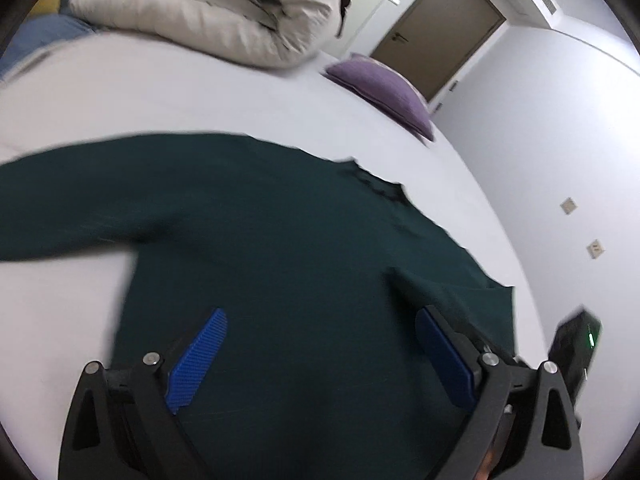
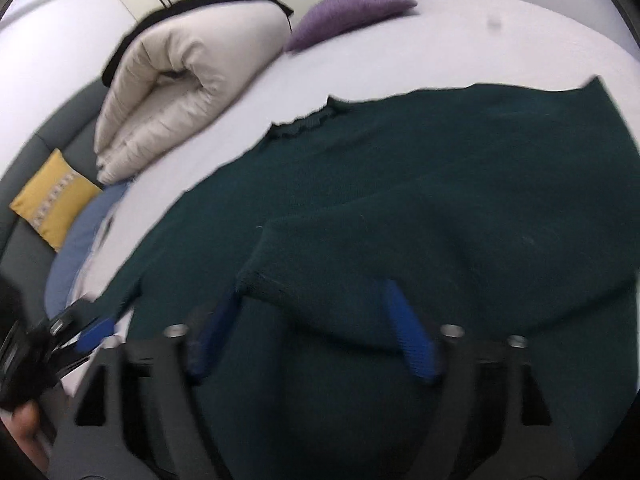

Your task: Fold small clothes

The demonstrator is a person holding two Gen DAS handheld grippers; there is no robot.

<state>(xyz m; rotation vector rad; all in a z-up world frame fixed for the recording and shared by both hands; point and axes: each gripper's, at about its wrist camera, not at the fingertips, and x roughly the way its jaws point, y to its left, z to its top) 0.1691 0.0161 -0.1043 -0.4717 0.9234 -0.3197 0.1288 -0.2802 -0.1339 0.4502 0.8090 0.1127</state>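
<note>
Sweater: a dark green knit sweater (image 1: 280, 240) lies spread on the white bed (image 1: 200, 96), its frilled neckline (image 2: 308, 122) toward the pillows; one sleeve stretches out flat to the side, the other sleeve (image 2: 360, 256) is folded across the body.
Left tool: the left tool (image 1: 320, 356) hangs over the sweater's body, blue pads wide apart, nothing between them.
Right tool: the right tool (image 2: 308, 336) is above the folded sleeve's cuff, jaws apart; the view is blurred, and the pads do not press the cloth.
Surroundings: a rolled cream duvet (image 1: 224, 8), a purple cushion (image 1: 384, 88), a yellow cushion (image 2: 52, 204) and a blue pillow (image 2: 80, 240) sit at the bed's far side.
</note>
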